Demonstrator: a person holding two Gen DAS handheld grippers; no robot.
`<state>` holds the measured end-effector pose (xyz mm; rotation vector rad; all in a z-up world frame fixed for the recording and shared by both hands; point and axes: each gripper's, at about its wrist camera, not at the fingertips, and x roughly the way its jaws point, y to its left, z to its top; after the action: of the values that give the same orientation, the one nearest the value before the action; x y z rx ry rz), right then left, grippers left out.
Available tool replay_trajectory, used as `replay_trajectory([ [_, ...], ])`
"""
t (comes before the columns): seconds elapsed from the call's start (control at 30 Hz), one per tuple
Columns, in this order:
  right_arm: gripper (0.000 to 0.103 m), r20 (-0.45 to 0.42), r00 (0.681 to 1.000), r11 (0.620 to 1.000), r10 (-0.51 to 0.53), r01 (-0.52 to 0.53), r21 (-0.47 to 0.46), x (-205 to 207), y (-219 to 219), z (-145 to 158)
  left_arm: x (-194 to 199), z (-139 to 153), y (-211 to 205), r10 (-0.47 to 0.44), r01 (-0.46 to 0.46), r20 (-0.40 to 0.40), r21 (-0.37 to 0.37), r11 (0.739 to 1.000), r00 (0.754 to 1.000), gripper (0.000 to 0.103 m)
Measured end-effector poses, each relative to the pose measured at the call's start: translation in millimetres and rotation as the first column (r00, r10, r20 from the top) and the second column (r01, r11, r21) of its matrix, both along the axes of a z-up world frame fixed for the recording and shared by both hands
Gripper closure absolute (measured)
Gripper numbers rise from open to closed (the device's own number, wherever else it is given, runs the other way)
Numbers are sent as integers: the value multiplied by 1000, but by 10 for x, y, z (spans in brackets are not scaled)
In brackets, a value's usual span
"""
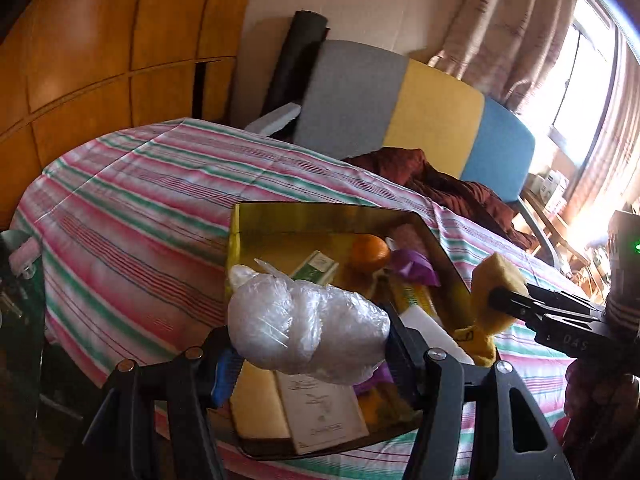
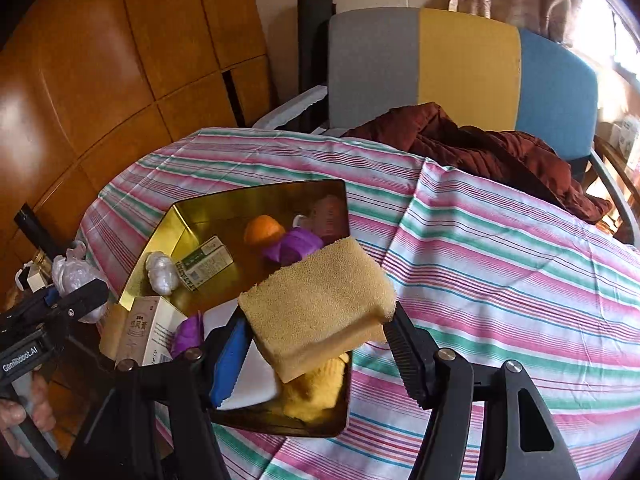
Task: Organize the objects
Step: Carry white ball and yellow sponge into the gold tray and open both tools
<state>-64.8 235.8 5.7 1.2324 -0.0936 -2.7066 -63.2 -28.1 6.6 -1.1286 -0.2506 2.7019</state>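
Observation:
A gold metal tray (image 1: 320, 220) (image 2: 256, 196) sits on the striped tablecloth. It holds an orange (image 1: 370, 253) (image 2: 263, 230), a green-white box (image 1: 316, 266) (image 2: 206, 262), purple items (image 2: 294, 245), a beige box (image 2: 150, 334), a white pad and a yellow cloth (image 2: 316, 390). My left gripper (image 1: 308, 344) (image 2: 76, 300) is shut on a crumpled clear plastic bag (image 1: 306, 330) (image 2: 74, 278) above the tray's near left end. My right gripper (image 2: 320, 332) (image 1: 500, 304) is shut on a tan sponge (image 2: 320, 300) (image 1: 496, 280) above the tray's right side.
The striped tablecloth (image 2: 500, 260) covers a round table. A grey, yellow and blue chair (image 2: 468, 60) stands behind it with a dark red garment (image 2: 480, 148) on the seat. Wooden cabinets (image 2: 100, 80) are at the left, curtains and a window at the right.

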Motion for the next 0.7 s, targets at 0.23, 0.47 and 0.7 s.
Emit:
replay_trajectory([
  [0.23, 36, 13, 998, 998, 65, -65, 5, -272, -357, -48, -136, -29, 16, -32, 31, 15, 49, 998, 999, 41],
  [0.47, 36, 22, 998, 998, 65, -64, -8, -447, -470, -99, -331, -72, 142, -40, 36, 43, 85, 996, 998, 41],
  [0.7, 36, 33, 997, 997, 75, -75, 0, -537, -524, -164, -555, -96, 237, -56, 49, 56, 122, 991, 997, 41],
])
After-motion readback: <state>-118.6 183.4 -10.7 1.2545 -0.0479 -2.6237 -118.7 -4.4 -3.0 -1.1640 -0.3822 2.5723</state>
